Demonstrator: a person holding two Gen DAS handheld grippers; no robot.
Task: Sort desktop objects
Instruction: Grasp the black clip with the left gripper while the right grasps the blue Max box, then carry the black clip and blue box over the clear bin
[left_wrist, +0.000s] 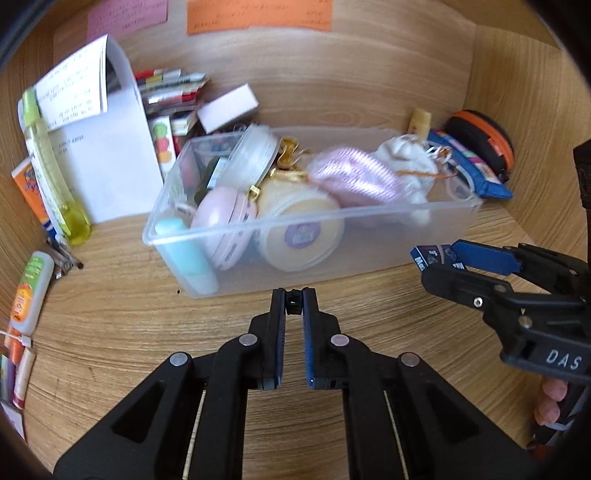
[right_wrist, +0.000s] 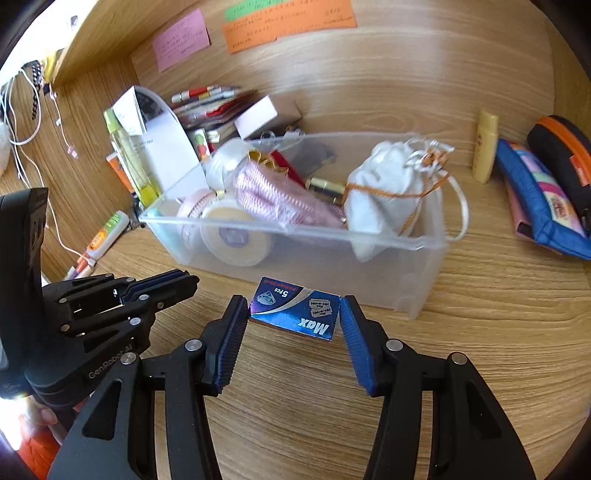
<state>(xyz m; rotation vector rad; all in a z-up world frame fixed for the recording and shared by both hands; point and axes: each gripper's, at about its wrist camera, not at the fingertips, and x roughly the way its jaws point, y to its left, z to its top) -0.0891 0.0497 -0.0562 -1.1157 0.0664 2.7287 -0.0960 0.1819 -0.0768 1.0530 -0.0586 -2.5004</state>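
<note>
A small blue "Max" razor blade box (right_wrist: 293, 314) sits between the tips of my right gripper (right_wrist: 293, 308), which is shut on it just in front of the clear plastic bin (right_wrist: 417, 243). In the left wrist view the box (left_wrist: 430, 256) shows in the right gripper (left_wrist: 439, 260) near the bin's (left_wrist: 369, 216) right front corner. My left gripper (left_wrist: 294, 295) is nearly shut with nothing between its pads, in front of the bin; it shows in the right wrist view (right_wrist: 184, 282). The bin holds a cream jar (left_wrist: 299, 236), a pink compact (left_wrist: 221, 225), a pink pouch (left_wrist: 354, 177) and a white drawstring bag (right_wrist: 391, 184).
Wooden desk alcove. At left: white paper sheets (left_wrist: 107, 147), a yellow-green bottle (left_wrist: 55, 173), an orange-labelled tube (left_wrist: 27, 291), stacked packets (left_wrist: 170, 92). At right: a blue pencil pouch (right_wrist: 535, 199), a black-orange case (right_wrist: 565, 155), a yellow tube (right_wrist: 485, 147). Sticky notes on the back wall.
</note>
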